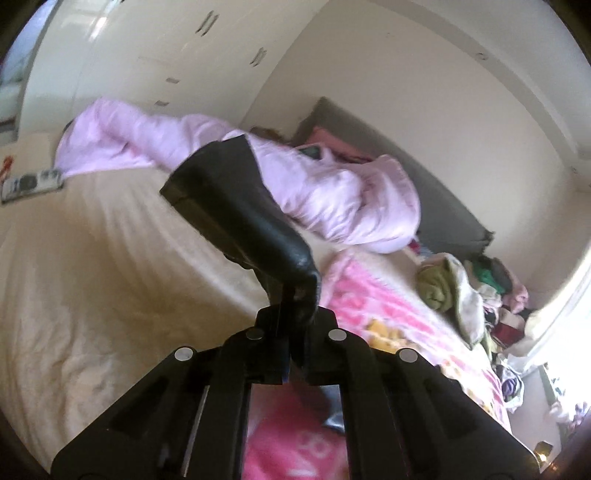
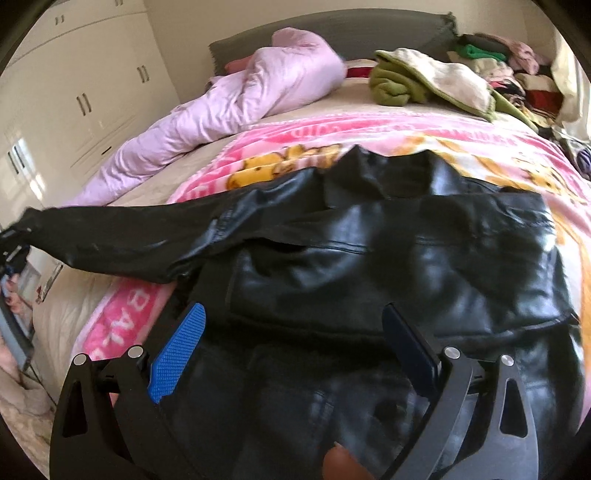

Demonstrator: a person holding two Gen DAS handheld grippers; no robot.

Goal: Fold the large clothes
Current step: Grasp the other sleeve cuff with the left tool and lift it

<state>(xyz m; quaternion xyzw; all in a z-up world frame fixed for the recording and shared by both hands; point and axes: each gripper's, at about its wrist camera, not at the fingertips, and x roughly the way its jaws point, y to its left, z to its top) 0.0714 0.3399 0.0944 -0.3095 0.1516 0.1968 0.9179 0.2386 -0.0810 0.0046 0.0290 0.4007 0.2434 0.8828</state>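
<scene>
With the left gripper (image 1: 291, 314) clamped on the sleeve (image 1: 236, 206) cuff and the right gripper (image 2: 295, 354) fingers apart above the jacket (image 2: 388, 258) on the bed (image 2: 66, 325), the slick cuff may slip free mid-fold.

Bedroom, cream walls (image 1: 424, 74). Glossy cream wardrobe (image 2: 92, 74) with dark bar handles along one side. Grey padded headboard (image 2: 369, 29) against far wall. Bed (image 1: 92, 277) under beige sheet, pink cartoon blanket (image 2: 369, 133) spread across. Strong daylight from window side (image 1: 569, 314), glare on wardrobe doors.
</scene>
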